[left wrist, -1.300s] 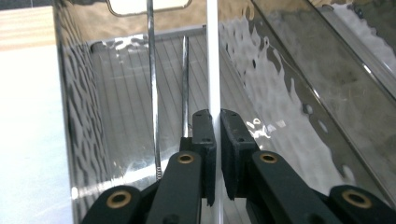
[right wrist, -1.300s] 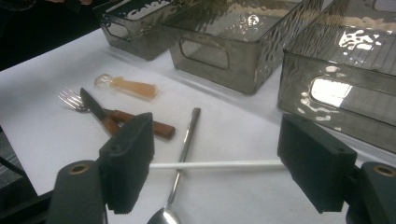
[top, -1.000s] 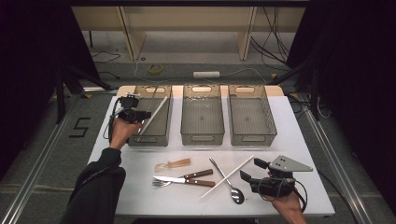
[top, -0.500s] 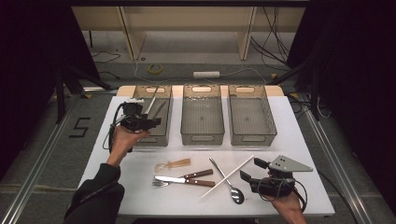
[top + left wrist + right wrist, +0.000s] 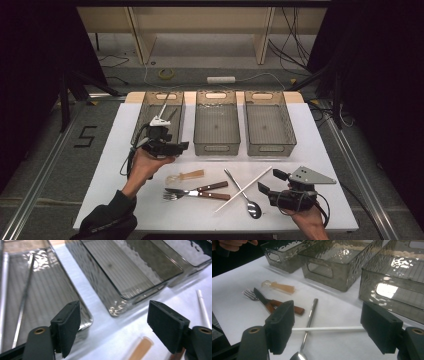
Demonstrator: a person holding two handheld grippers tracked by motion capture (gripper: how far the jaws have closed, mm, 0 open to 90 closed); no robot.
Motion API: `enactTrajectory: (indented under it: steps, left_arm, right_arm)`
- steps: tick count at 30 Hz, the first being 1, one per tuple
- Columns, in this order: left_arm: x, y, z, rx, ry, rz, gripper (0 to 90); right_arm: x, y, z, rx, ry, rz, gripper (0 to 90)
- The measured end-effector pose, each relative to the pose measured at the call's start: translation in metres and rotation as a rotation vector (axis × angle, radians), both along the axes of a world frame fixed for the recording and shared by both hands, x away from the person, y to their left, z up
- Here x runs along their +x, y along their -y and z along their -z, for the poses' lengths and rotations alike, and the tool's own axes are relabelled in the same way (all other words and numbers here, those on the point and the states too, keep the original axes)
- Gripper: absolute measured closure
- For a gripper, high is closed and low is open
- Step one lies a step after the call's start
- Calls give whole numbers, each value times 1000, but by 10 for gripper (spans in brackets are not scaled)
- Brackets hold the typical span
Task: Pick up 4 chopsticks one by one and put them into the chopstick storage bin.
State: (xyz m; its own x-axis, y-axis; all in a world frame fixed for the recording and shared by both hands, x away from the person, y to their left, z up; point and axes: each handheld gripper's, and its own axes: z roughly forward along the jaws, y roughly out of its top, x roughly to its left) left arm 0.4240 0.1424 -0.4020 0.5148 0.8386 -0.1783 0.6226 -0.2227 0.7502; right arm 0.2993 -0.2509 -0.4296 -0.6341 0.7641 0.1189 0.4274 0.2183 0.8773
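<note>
A sorting of cutlery into 3 smoky translucent plastic bins was judged barely begun. A thin silver chopstick (image 5: 23, 297) lay inside the leftmost bin (image 5: 145, 117); the middle bin (image 5: 216, 145) and right bin (image 5: 270, 146) held nothing.

The left gripper (image 5: 175, 148) was seen near that bin's front corner, its jaws having just been opening, now spread wide with nothing between them. The right gripper (image 5: 266, 183) was also wide open and empty, near the white plastic chopstick (image 5: 329, 328).

Left on the white table (image 5: 115, 150) were that chopstick, a steel spoon (image 5: 247, 200), a wooden-handled fork and knife (image 5: 200, 191), and a translucent amber spoon (image 5: 186, 175).

The binned chopstick was shown plainly in the left gripper view, while the right gripper view showed the crossed chopstick and spoon.
</note>
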Motion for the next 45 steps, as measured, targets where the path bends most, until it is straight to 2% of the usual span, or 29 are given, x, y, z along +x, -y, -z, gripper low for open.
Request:
enactTrajectory:
  steps: [7, 11, 14, 19, 25, 30, 39, 45]
  left_arm:
    - [-16, 13, 5, -18, 14, 38, 248]
    - [-26, 24, 10, -11, 5, 82, 239]
    - [-31, 30, 12, -25, 2, 94, 238]
    - [-42, 40, 17, -12, -4, 118, 230]
    - [-60, 61, 25, 27, -15, 185, 224]
    - [-73, 77, 29, 23, -34, 226, 221]
    - [-86, 94, 33, 64, -39, 271, 220]
    - [-89, 98, 34, 71, -45, 287, 221]
  right_arm:
    - [1, 0, 1, -2, -3, -3, 283]
    - [1, 1, 0, 7, -1, 0, 283]
    - [0, 0, 0, 1, -2, -1, 283]
    - [0, 0, 0, 1, -1, 0, 283]
    - [0, 0, 0, 1, -1, 0, 282]
    - [1, 0, 1, -3, -4, 1, 282]
    - [1, 0, 0, -5, -3, 0, 283]
    - [1, 0, 0, -4, -3, 3, 283]
